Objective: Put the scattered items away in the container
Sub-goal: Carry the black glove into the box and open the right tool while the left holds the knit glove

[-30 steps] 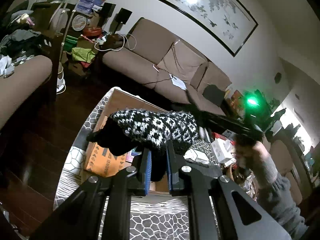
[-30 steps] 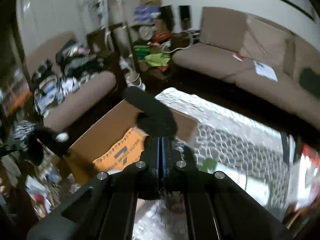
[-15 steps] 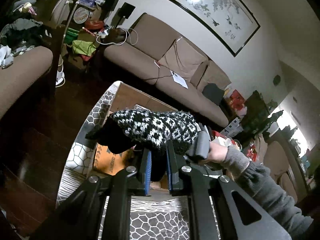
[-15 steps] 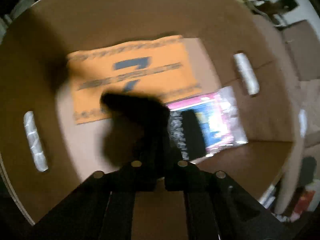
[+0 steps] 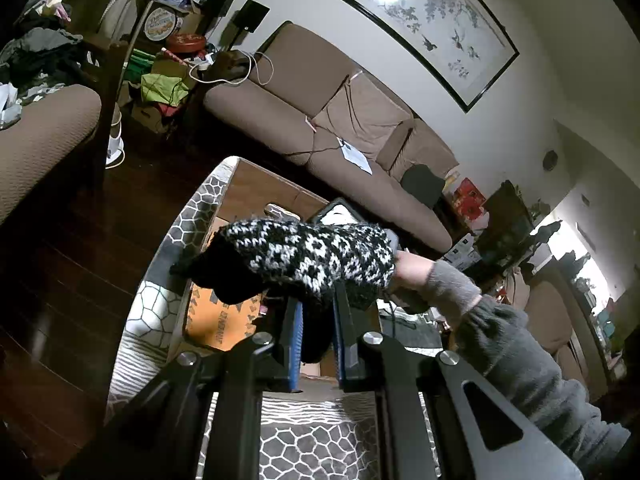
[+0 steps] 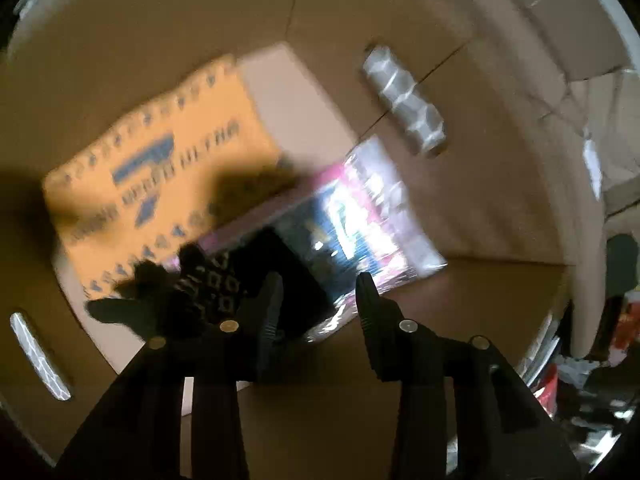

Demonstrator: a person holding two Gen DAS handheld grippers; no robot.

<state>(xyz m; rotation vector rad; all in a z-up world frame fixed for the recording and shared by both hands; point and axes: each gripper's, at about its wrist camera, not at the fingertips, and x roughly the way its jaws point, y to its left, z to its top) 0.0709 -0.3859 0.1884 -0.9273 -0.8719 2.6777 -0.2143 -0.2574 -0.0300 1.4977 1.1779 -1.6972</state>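
Glove [image 5: 316, 256] clamped in left gripper [image 5: 316, 344] above cardboard box [image 5: 256, 188].

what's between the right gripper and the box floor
Right wrist view: the black patterned glove, lying on a pink packet. The right gripper has just been opening, jaws clear of it.

The left camera sits on the left tool [image 5: 316, 332] and looks forward and a little down, across a cardboard box [image 5: 256, 188] toward a brown sofa [image 5: 320, 120] and a big picture [image 5: 420, 20] on the wall. The right camera sits on the right tool [image 6: 318, 300] and looks almost straight down into the box from close up, and is blurry. Both views share the box and its orange sheet [image 6: 152, 160].
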